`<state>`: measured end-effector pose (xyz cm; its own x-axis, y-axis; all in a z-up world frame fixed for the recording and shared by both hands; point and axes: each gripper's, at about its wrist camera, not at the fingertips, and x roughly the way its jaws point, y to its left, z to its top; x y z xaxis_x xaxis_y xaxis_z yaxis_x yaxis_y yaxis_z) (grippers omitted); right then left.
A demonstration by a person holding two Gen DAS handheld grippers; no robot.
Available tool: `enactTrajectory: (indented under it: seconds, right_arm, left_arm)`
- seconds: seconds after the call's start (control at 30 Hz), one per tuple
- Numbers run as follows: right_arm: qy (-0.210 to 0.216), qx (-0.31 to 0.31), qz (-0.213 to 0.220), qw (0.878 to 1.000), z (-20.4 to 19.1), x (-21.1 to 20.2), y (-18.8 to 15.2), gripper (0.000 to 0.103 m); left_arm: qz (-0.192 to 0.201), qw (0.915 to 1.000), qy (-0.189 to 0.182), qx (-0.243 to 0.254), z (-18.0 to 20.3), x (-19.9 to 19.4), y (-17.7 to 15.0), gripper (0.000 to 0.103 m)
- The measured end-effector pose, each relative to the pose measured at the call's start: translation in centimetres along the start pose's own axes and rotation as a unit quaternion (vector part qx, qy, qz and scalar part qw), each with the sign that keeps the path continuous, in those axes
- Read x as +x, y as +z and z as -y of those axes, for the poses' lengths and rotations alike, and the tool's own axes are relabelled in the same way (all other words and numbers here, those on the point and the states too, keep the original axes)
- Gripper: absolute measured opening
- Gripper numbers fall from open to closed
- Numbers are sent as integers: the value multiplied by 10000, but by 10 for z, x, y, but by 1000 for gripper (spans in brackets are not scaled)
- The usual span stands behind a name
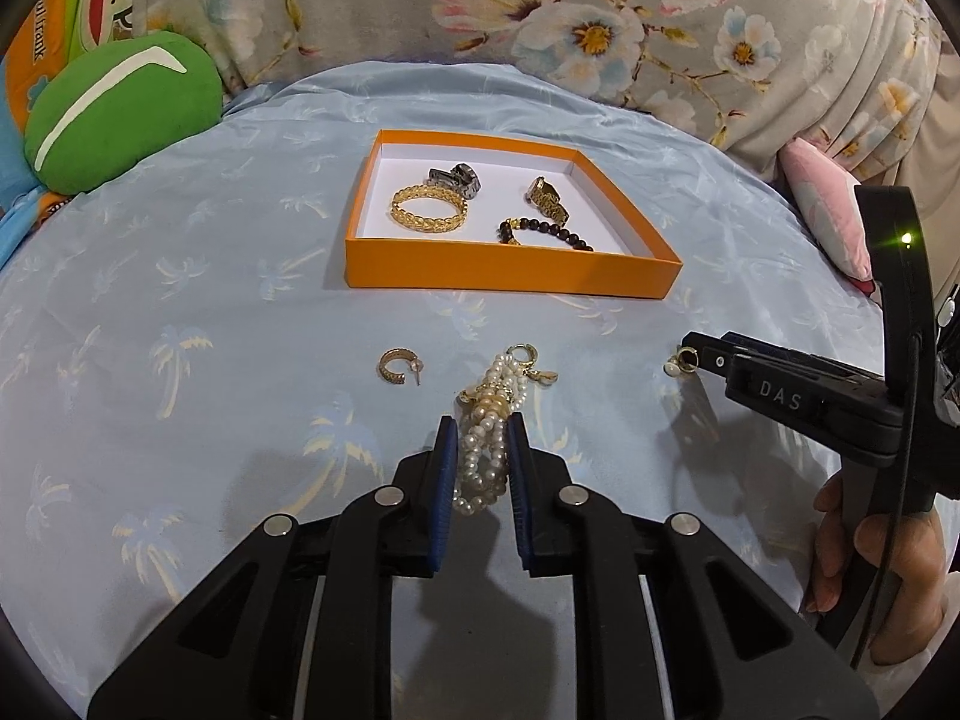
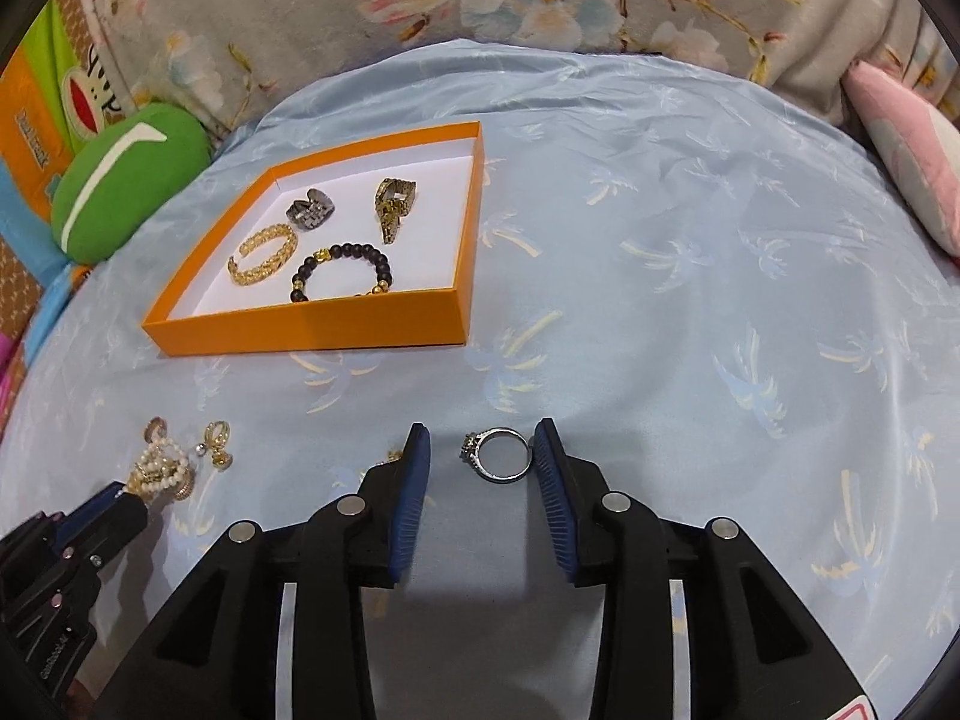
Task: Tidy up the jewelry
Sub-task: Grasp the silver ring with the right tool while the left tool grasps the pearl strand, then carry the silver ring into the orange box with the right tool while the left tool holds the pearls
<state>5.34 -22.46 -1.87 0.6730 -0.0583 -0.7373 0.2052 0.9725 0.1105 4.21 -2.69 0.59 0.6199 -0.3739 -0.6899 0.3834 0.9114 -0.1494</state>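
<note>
My left gripper is shut on a multi-strand pearl bracelet lying on the blue palm-print sheet. A gold hoop earring lies to its left and a gold charm earring just beyond it. My right gripper stands open over a silver ring, which lies between the fingers close to the right pad. A small pearl earring sits by that gripper's tip. The orange box holds a gold bangle, a silver watch, a gold watch and a dark bead bracelet.
A green cushion rests at the far left beside the box. A pink pillow lies at the far right. Floral fabric rises behind the sheet. A hand holds the right gripper's handle.
</note>
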Motion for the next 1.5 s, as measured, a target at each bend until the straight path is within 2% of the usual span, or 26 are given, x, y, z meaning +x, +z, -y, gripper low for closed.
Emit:
enactTrajectory:
  seconds: [0.07,0.3,0.43,0.6,0.73,0.83,1.0,1.2,1.37,1.5]
  right_arm:
    - [15,152,15,9999,6,0,0,24]
    - [112,243,52,9996,9,-2,-1,23]
    - [363,335,177,9986,11,-12,4,23]
    - [568,201,386,9974,0,-18,35,23]
    - [622,-74,530,9966,-19,-10,65,23]
    - [653,-182,524,9963,-28,3,82,23]
    - [661,-231,421,9967,-35,27,97,23]
    - [640,-184,184,9976,-34,55,97,23]
    - [608,-226,145,9978,-35,63,96,23]
    - [643,-187,160,9976,-35,63,96,23]
  left_arm:
    - [-2,10000,-4,-8,-1,0,-1,16]
    - [-5,10000,2,-43,-2,1,-1,16]
    - [1,9999,41,-133,-7,1,5,16]
    - [312,9994,80,-133,-6,-5,43,15]
    - [408,9990,94,-121,-3,11,81,15]
    - [367,9990,85,-222,-7,25,104,7]
    - [452,9983,35,-362,-18,32,130,6]
    - [224,9991,154,-314,-20,60,135,7]
    - [-2,9993,193,-335,-21,84,129,7]
    - [-71,9992,153,-369,-23,86,125,7]
